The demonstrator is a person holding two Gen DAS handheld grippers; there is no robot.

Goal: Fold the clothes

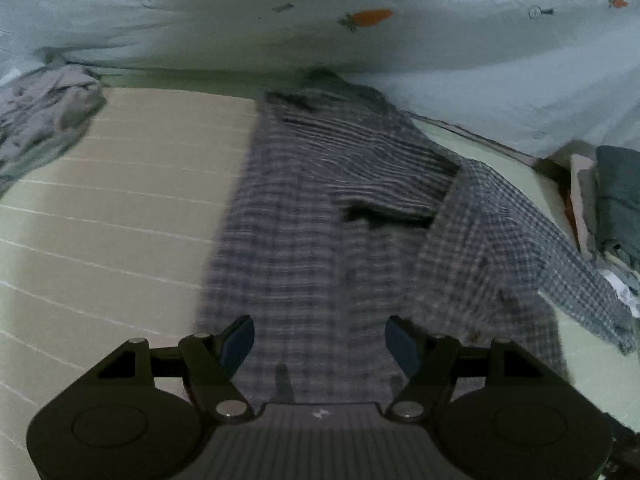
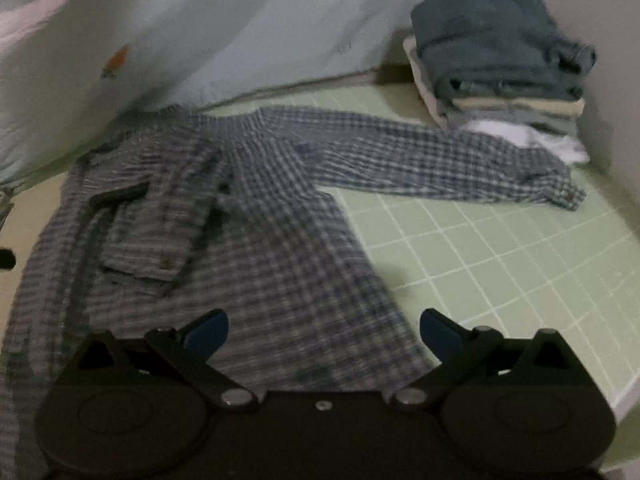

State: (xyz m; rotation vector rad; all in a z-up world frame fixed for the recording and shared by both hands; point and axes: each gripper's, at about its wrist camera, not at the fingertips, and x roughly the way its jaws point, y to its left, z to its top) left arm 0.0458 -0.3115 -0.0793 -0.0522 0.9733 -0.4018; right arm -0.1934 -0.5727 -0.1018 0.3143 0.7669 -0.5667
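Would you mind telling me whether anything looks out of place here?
The plaid shirt lies unevenly: one sleeve is folded over its front, the other sleeve stretches out toward the folded stack. Nothing looks spilled or damaged.

shirt [image 2: 256,216]: blue-grey and white check. sheet [image 2: 500,264]: pale green, white grid lines. mat [image 1: 120,200]: beige, thin white stripes. quilt [image 1: 280,28]: pale blue-white, orange carrot prints. stack [image 2: 500,68]: dark teal on top, cream, grey, white below. heap [image 1: 40,124]: grey. pads [image 2: 208,332]: blue.
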